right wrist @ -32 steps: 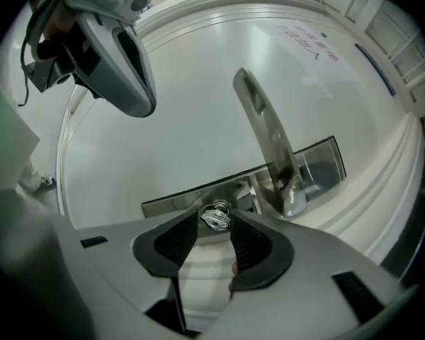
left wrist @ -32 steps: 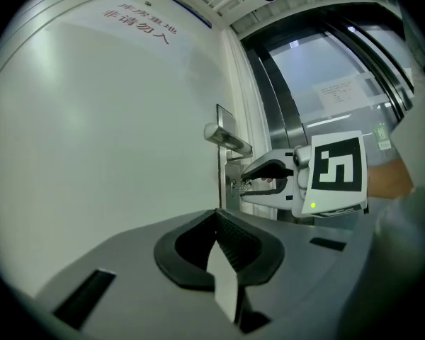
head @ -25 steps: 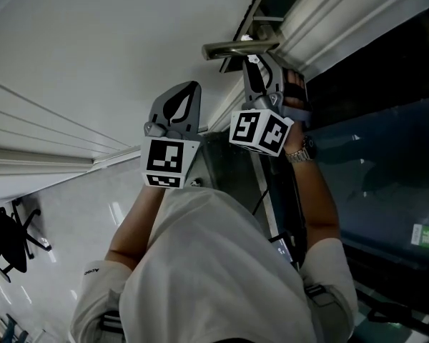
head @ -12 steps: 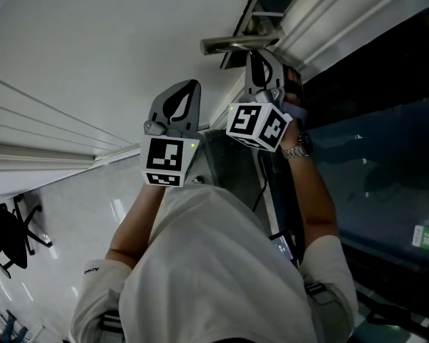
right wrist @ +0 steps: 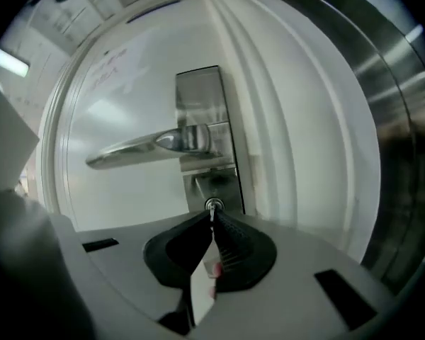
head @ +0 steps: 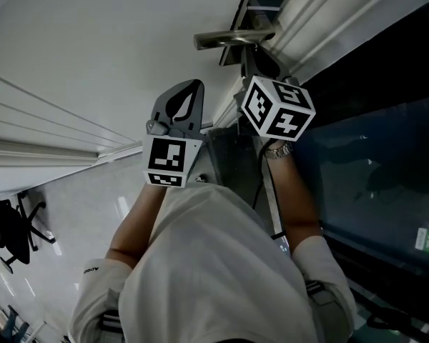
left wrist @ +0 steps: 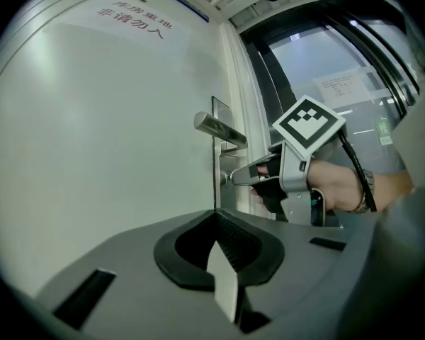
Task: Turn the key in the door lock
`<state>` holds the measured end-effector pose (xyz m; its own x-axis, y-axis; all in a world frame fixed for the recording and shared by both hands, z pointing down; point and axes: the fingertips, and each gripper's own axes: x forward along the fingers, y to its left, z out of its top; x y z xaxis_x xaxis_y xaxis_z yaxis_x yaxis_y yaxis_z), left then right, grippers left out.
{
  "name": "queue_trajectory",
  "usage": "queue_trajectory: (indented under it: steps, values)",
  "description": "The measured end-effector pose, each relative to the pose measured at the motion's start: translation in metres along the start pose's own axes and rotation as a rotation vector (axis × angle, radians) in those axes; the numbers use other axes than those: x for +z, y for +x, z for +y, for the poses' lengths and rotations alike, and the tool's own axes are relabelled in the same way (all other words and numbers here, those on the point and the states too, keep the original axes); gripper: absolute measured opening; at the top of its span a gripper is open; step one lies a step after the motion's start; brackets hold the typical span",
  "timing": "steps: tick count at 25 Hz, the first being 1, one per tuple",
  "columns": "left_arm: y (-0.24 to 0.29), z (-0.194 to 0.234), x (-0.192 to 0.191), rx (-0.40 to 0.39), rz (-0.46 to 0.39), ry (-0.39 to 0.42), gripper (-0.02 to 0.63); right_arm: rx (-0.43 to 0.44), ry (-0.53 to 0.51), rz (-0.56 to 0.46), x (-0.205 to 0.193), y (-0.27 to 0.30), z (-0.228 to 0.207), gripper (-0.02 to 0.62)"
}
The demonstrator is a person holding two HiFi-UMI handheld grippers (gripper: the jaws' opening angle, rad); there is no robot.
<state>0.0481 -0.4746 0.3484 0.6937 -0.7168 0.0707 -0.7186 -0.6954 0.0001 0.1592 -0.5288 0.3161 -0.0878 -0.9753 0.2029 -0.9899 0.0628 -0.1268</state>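
The lock sits in a steel plate below the lever handle of a white door. In the right gripper view my right gripper points at the lock. Its jaws have just been closing and now pinch the small silver key that sticks out of the lock. The left gripper view shows this from the side: the right gripper meets the key under the handle. My left gripper hangs shut and empty to the left, off the door.
The white door frame runs to the right of the lock plate, with a dark glass panel beyond it. The handle juts out just above the right gripper. A black office chair stands on the floor far left.
The right gripper has rolled about its own axis at the lock, so its marker cube shows other faces, and its jaws have shut on the key. The left gripper has stayed put.
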Motion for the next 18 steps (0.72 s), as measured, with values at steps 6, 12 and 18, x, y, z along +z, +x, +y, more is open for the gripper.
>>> queue_trajectory:
  steps: [6, 12, 18]
  values:
    - [-0.002, -0.001, -0.006, 0.016, 0.025, 0.004, 0.009, 0.09, 0.502, -0.016, -0.002, 0.0, -0.003, 0.012]
    - [-0.006, -0.002, -0.01, 0.021, 0.039, 0.021, 0.009, 0.163, 0.827, -0.051, -0.002, 0.0, -0.004, 0.012]
    - [-0.011, -0.001, -0.012, 0.024, 0.043, 0.023, 0.009, 0.175, 0.346, -0.017, -0.002, -0.009, 0.003, 0.103]
